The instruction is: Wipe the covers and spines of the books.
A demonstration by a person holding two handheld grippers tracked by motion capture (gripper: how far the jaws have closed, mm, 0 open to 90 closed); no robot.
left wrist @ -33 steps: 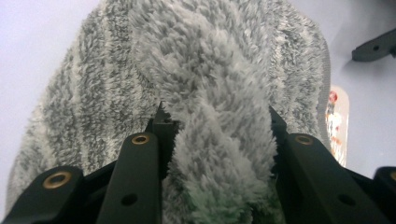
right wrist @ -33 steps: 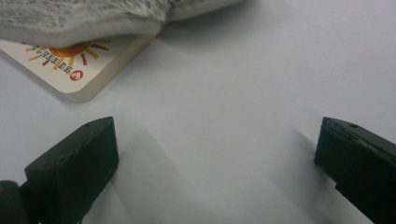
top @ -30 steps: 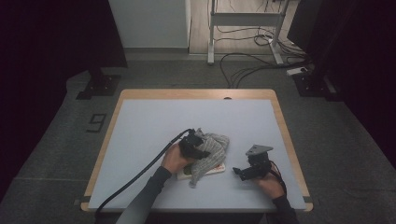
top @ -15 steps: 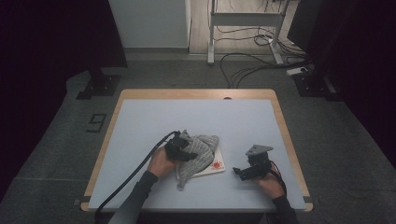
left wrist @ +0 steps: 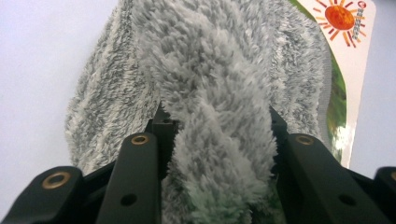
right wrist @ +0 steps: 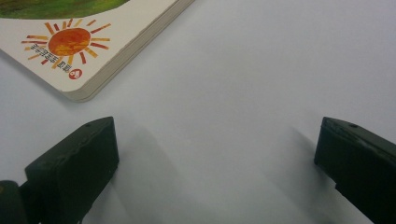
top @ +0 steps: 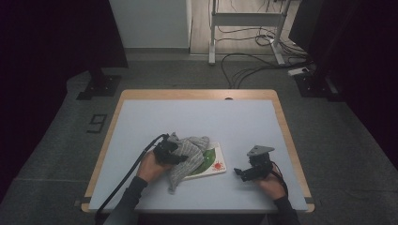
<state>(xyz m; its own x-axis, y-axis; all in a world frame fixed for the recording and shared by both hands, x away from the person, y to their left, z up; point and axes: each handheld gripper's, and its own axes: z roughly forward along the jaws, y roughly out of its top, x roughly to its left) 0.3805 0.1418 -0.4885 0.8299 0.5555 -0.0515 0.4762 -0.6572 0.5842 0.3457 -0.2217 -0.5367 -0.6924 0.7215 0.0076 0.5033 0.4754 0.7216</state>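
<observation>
Dragging toward nine o'clock | left gripper [top: 170,152] clamped on the grey cloth [top: 187,154], which has slid partly off the book [top: 213,166]; more cover bared | right gripper [top: 241,172] wide, empty, at three o'clock.

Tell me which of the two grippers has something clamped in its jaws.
The left gripper: its jaws pinch a bunched fold of the grey fluffy cloth lying over the book. The right gripper stands open over bare table.
</observation>
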